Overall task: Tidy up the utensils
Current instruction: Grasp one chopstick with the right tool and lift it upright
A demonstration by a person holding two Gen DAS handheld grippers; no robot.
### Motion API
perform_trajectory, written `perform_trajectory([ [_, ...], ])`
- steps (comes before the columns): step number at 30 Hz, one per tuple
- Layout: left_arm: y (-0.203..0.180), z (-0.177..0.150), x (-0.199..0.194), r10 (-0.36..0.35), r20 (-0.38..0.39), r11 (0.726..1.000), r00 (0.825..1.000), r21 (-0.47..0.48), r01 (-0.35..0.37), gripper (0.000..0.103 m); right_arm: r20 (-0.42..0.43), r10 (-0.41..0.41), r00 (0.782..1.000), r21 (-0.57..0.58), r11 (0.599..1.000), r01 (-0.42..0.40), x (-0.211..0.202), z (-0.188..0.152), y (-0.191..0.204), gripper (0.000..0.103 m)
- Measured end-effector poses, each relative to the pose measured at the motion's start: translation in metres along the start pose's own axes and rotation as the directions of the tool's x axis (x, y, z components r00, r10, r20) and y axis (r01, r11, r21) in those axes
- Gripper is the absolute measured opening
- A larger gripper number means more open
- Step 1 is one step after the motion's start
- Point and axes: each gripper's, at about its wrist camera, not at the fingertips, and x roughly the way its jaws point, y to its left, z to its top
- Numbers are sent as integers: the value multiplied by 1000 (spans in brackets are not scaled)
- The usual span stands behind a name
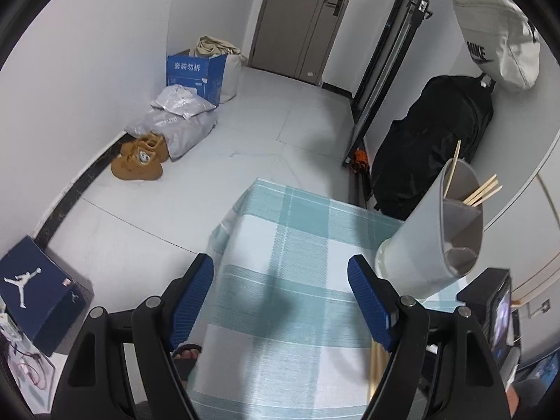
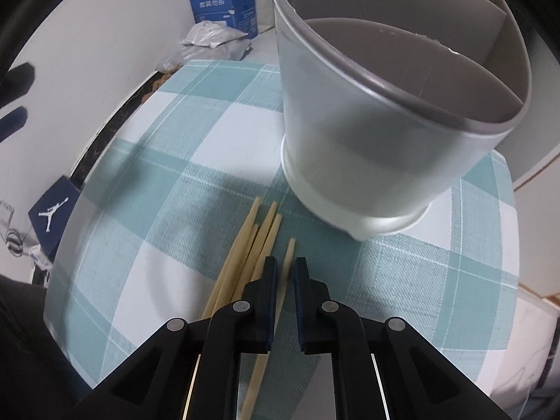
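Observation:
A grey utensil holder (image 1: 420,245) stands at the right of a table with a teal checked cloth (image 1: 280,245); several wooden chopsticks (image 1: 481,192) stick out of its far compartment. My left gripper (image 1: 280,283) hangs open above the cloth with nothing between its blue pads. In the right wrist view the holder (image 2: 350,140) is close ahead, with a divider inside. Several loose chopsticks (image 2: 259,238) lie side by side on the cloth (image 2: 157,175) in front of it. My right gripper (image 2: 285,266) is shut on a single chopstick (image 2: 289,248) at the right of that group, low over the cloth.
On the floor to the left are a dark blue shoebox (image 1: 38,294), tan shoes (image 1: 140,157), grey parcels and a blue carton (image 1: 196,73). A black bag (image 1: 430,140) and a white tote (image 1: 497,42) stand behind the table's right side. A sandalled foot (image 1: 187,353) shows beside the table.

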Motion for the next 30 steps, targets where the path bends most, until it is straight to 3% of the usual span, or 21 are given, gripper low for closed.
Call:
perform_trajectory([
  [6,-8,-13,18,-4,-82,999,997,39,7,75,41,40,998,52,998,-42,-12,-8,-8,4],
  [12,-33,-34,35,-85,-224,988,971,108,112,75,201,110,973,170,975,-145,-60,-25,-36,4],
  [19,-68,-68,47,-59,-339,961,939,234,145,75,382,205,901,399,843,-361,-97,-60,-101,4],
  [24,-76,-79,52,29,-356,946,934,312,90,75,429,212,878,492,760,-424,-97,-77,-130,4],
  [27,-73,-84,60,60,-379,948,924,311,66,75,448,210,869,509,740,-440,-99,-77,-138,4],
  [30,-75,-83,61,78,-371,945,926,325,50,76,466,184,866,492,759,-426,-104,-75,-139,4],
])
